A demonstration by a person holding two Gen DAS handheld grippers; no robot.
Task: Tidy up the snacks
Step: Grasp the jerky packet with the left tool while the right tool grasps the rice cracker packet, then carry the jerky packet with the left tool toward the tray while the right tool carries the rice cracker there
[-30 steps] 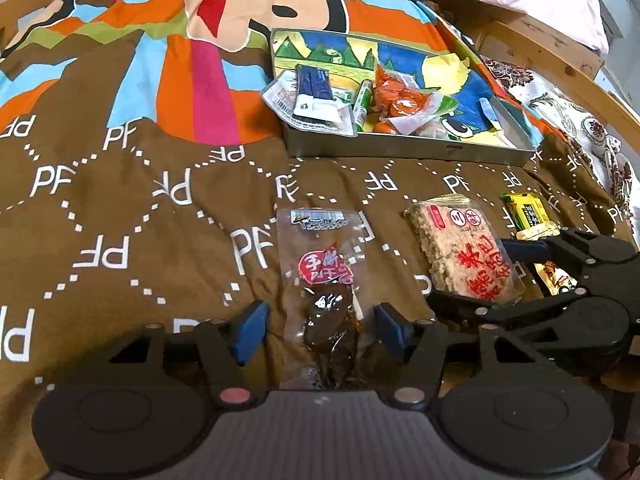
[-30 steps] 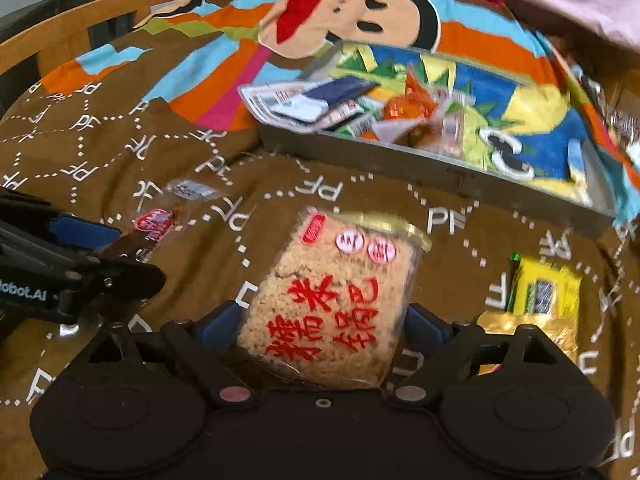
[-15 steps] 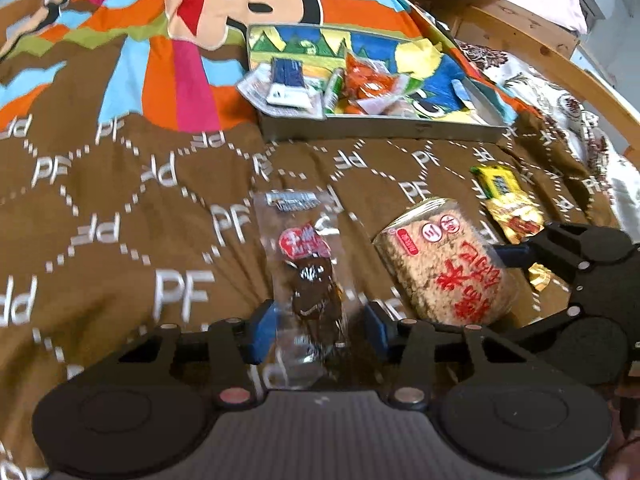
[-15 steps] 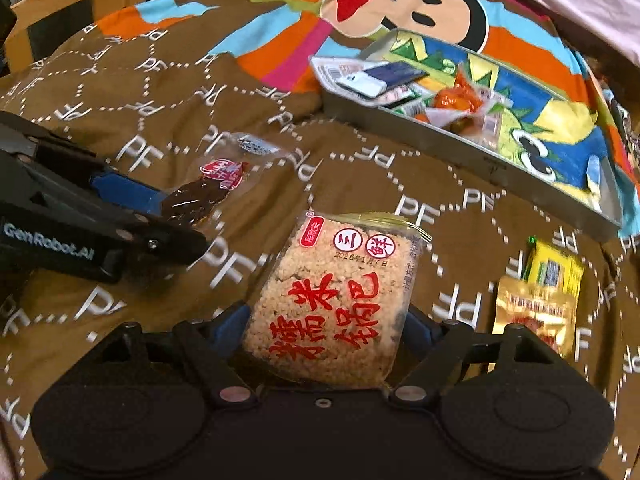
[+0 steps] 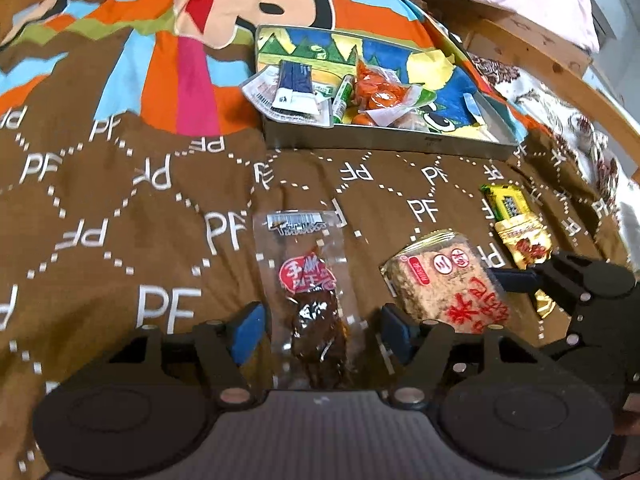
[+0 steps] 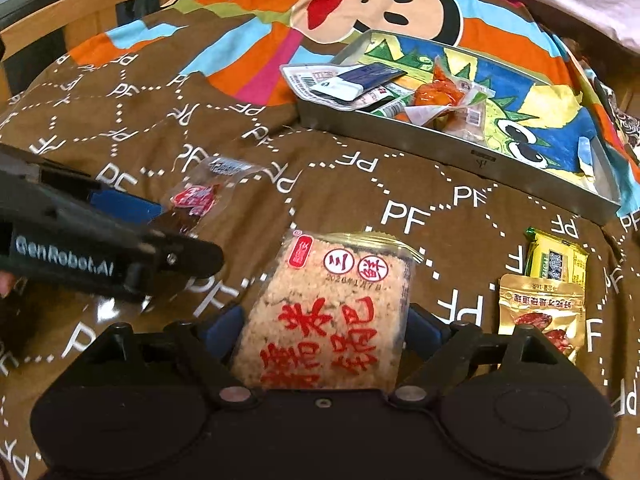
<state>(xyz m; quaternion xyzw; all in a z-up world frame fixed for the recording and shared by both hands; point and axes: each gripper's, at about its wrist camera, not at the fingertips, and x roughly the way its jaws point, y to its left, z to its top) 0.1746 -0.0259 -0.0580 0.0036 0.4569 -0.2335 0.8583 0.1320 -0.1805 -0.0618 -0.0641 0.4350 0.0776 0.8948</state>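
- Since half a second ago the left gripper [image 5: 320, 326] has spread its fingers again: the blue pads now stand clear of the clear packet of dark meat [image 5: 310, 300], where before they sat close against its sides.
- That packet lies flat on the brown blanket [image 5: 120, 208] between the open pads, its tail end running back under the gripper; no pad touches the wrapper.
- The right gripper [image 6: 324, 332] has kept its hold from a moment ago: its pads press both sides of the rice cracker pack [image 6: 328, 316], which fills the gap between them.
- In the left view the cracker pack sits just right of the meat packet, tilted, its front end off the blanket.
- The metal tray [image 5: 384, 142] lies farther back on the blanket, with a dark blue packet [image 5: 294, 86] and orange wrapped snacks [image 5: 376, 96] heaped at its left end; the right end shows its painted bottom bare.
- A yellow packet [image 6: 556, 260] and a gold pouch [image 6: 540, 308] lie touching, right of the cracker pack, short of the tray's near wall.
- Open blanket runs between both grippers and that near wall.
- A wooden bed rail [image 5: 560, 64] curves beyond the tray's right side.
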